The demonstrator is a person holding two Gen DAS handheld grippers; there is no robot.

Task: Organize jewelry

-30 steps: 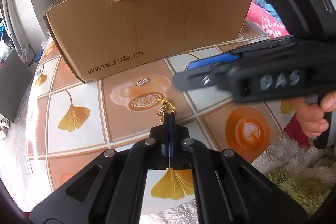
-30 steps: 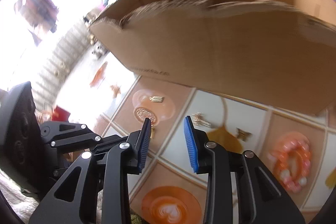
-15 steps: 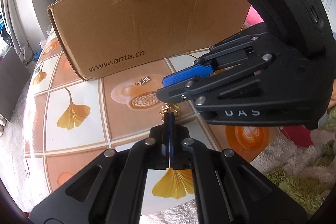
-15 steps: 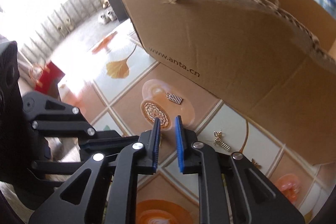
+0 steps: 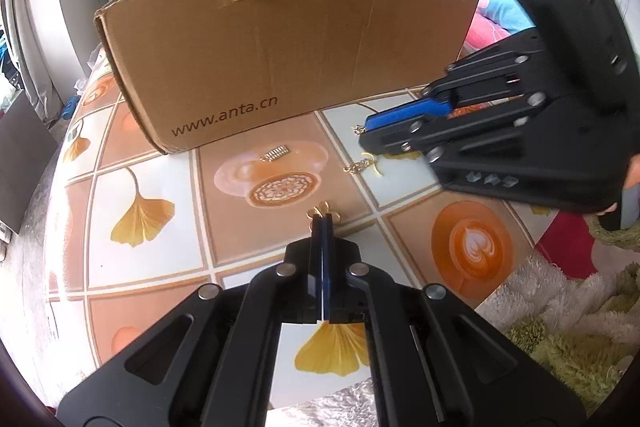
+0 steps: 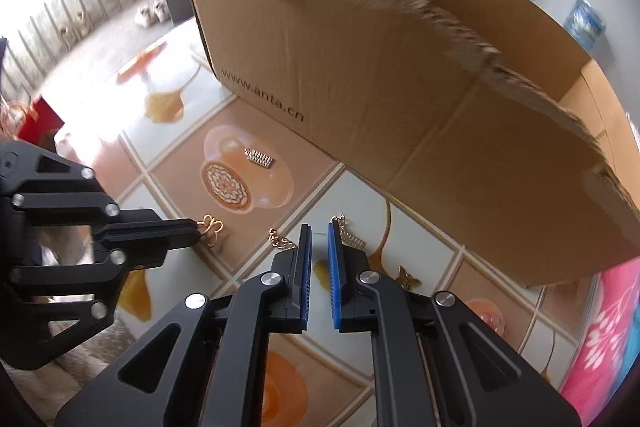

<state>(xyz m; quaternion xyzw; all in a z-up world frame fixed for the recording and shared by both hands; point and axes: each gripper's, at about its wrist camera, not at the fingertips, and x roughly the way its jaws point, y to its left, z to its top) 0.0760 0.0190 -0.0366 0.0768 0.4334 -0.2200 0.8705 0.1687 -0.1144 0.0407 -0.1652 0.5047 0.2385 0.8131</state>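
The room behind was a lived-in one, with a patterned teal cloth hanging on the far wall and a shaggy rug below the table's (image 5: 152,163) near edge. The table wore a printed cover of ginkgo leaves and coffee cups, and a big open cardboard box (image 5: 280,51), its top edge torn, stood across the back of it. Both grippers hung over the strip of cover in front of the box, pointing steeply down. The left gripper (image 5: 322,217) had its jaws pressed flat together on a small gold butterfly-shaped piece (image 6: 211,226), whose loops stuck out just past the tips. The right gripper (image 6: 319,227) showed its jaws drawn narrow, with a slim gap of bare cover between the blue pads and nothing caught in it. Loose jewelry lay scattered about: a short gold chain (image 6: 282,241) just to the left of the right jaws, a comb-like gold charm on a chain (image 6: 347,234) touching or just behind the right-hand pad, a small bar-shaped clip (image 6: 259,158) farther off near the box, and another small gold charm (image 6: 407,277) beside the right gripper's body. Judging by this, the short chain was the right hand's likeliest pick: it lay slantwise, its long axis running up and away from the left pad, so the jaws would need to reopen and shift left to straddle it.
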